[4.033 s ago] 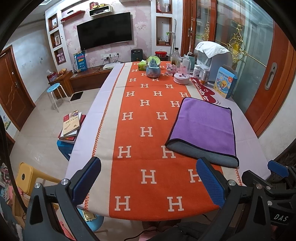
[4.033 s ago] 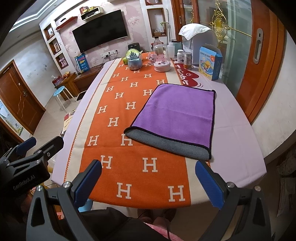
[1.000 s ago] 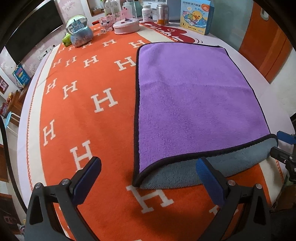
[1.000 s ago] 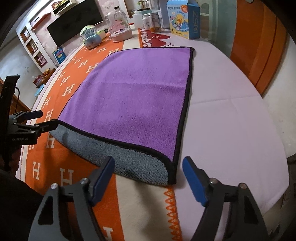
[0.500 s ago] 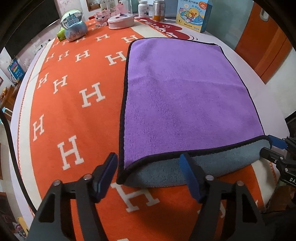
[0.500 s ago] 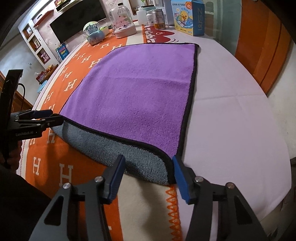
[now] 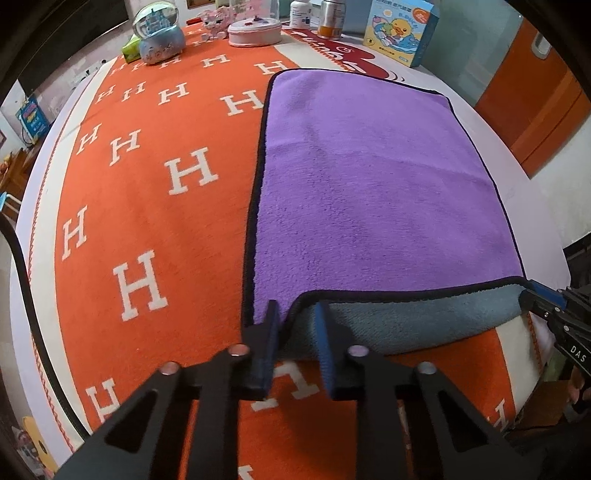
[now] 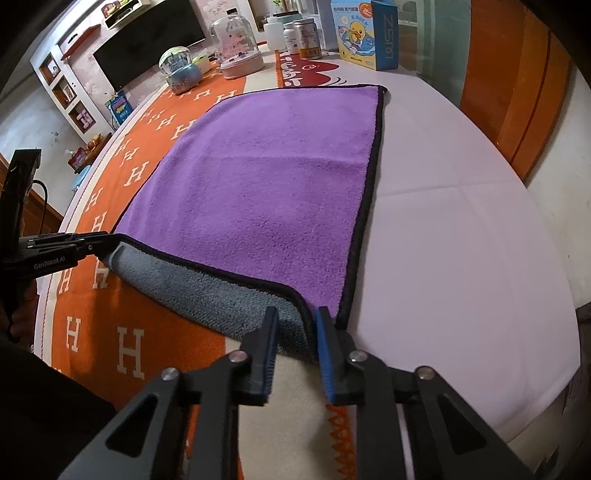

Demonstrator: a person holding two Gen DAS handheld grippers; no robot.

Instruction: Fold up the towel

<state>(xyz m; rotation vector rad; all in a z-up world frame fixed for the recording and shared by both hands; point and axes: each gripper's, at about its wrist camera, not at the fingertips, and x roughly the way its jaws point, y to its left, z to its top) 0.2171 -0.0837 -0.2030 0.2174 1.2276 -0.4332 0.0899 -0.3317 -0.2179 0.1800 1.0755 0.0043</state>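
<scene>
A purple towel (image 7: 373,184) with a black hem and grey underside lies folded on the orange H-patterned tablecloth (image 7: 155,206); it also shows in the right wrist view (image 8: 266,184). My left gripper (image 7: 295,314) is shut on the towel's near left corner, the hem pinched between the blue pads. My right gripper (image 8: 295,317) is shut on the near right corner. Each gripper shows at the edge of the other's view, the right one (image 7: 546,299) and the left one (image 8: 85,245). The grey lower layer (image 8: 221,295) shows along the near edge.
At the table's far end stand a snow globe (image 7: 159,37), a pink domed box (image 7: 255,29), jars (image 7: 328,18) and a blue duck carton (image 7: 402,29). White tablecloth (image 8: 461,240) lies right of the towel. An orange door (image 8: 517,74) is beyond.
Both grippers have moved forward onto the towel's near corners and closed from half open to pinching the hem.
</scene>
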